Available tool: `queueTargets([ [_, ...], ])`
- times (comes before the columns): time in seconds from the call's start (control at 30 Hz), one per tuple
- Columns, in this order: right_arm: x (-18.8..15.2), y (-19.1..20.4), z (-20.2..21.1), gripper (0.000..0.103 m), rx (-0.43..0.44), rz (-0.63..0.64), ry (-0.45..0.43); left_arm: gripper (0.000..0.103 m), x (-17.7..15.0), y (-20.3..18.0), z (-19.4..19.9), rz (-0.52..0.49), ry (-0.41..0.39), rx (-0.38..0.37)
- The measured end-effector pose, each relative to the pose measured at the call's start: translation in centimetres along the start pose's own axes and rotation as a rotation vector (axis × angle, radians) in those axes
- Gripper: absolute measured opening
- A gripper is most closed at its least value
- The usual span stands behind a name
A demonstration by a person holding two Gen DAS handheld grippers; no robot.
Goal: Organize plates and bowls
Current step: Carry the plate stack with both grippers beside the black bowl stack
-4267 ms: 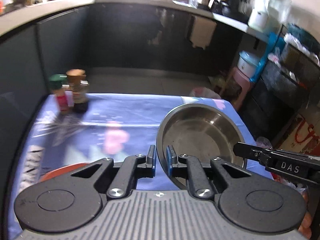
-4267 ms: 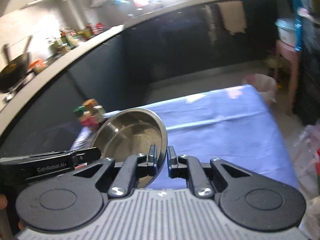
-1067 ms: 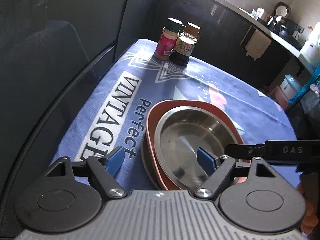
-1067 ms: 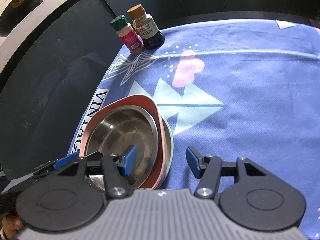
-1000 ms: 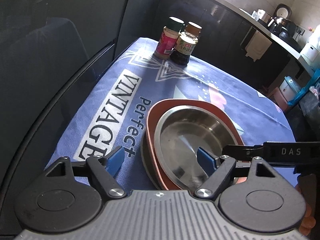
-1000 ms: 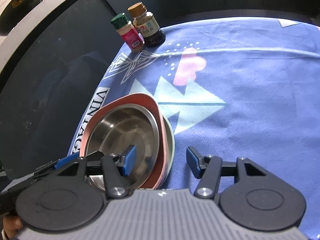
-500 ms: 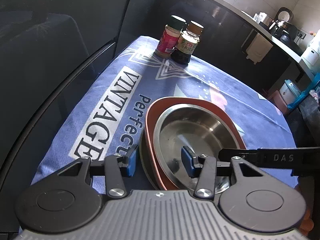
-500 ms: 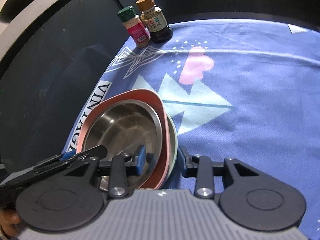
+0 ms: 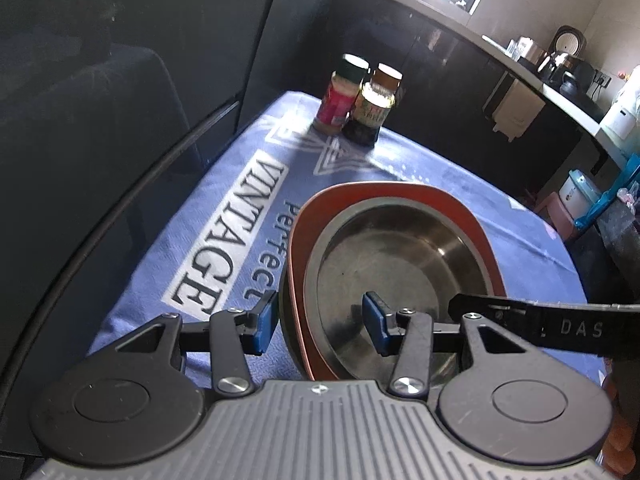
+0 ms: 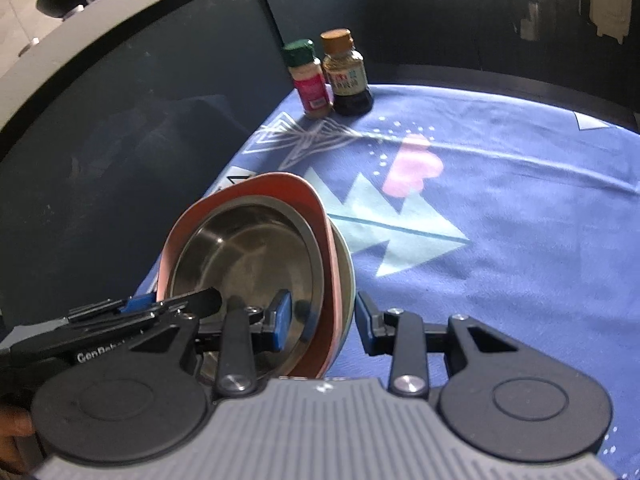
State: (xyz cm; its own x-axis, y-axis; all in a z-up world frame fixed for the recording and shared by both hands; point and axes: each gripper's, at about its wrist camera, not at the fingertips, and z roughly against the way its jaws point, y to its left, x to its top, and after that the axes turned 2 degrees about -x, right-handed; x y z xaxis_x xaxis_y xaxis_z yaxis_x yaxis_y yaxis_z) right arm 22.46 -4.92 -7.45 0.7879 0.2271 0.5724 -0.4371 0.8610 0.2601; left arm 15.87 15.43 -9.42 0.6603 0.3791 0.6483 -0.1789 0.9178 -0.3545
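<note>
A steel bowl (image 9: pixel 396 256) sits nested in a red-orange plate (image 9: pixel 304 220), which rests on a pale green dish (image 10: pixel 347 276), on the blue tablecloth (image 9: pixel 224 216). The stack also shows in the right wrist view, with the steel bowl (image 10: pixel 248 252) inside the red-orange plate (image 10: pixel 280 184). My left gripper (image 9: pixel 320 322) is open, its jaws straddling the stack's near left rim. My right gripper (image 10: pixel 323 324) is open, its jaws straddling the stack's near right rim. Neither pad visibly presses the rims.
Two spice bottles, a green-capped one (image 9: pixel 340 96) and a brown-capped one (image 9: pixel 372 112), stand at the far left corner of the table. Dark cabinets (image 9: pixel 120 80) run along the left. The cloth to the right (image 10: pixel 500 220) is bare.
Both grippers let go of the steel bowl, now nested in the red-orange plate. Since a second ago both jaws have narrowed around the stack's rims and the views have shifted slightly.
</note>
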Motion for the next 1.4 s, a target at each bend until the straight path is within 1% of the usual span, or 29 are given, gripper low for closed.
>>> queueTargets([
  [0.2,-0.3,0.2,2.0,0.033,0.038,-0.025,-0.032,0.042,0.3,-0.6,2.5,-0.019,-0.036,-0.009],
  [0.37,-1.2,0.4,4.4,0.033,0.037,-0.034,-0.062,0.042,0.1,-1.6,4.0,-0.032,-0.047,-0.022],
  [0.6,-3.2,0.0,8.4,0.033,0.024,-0.042,-0.115,0.042,-0.7,-3.7,6.2,-0.072,-0.061,-0.062],
  [0.8,-5.6,-0.5,10.3,0.033,0.001,-0.075,-0.126,0.042,-2.3,-5.2,7.3,-0.102,-0.045,-0.095],
  [0.9,-6.9,-0.9,11.2,0.033,-0.015,-0.097,-0.122,0.042,-3.2,-5.9,7.6,-0.112,-0.021,-0.112],
  [1.17,-10.1,-1.4,14.0,0.033,-0.038,-0.146,-0.15,0.042,-5.2,-7.5,8.8,-0.164,0.007,-0.159],
  [1.4,-12.5,-2.1,14.6,0.033,-0.041,-0.188,-0.134,0.043,-7.4,-8.1,9.1,-0.193,0.054,-0.176],
])
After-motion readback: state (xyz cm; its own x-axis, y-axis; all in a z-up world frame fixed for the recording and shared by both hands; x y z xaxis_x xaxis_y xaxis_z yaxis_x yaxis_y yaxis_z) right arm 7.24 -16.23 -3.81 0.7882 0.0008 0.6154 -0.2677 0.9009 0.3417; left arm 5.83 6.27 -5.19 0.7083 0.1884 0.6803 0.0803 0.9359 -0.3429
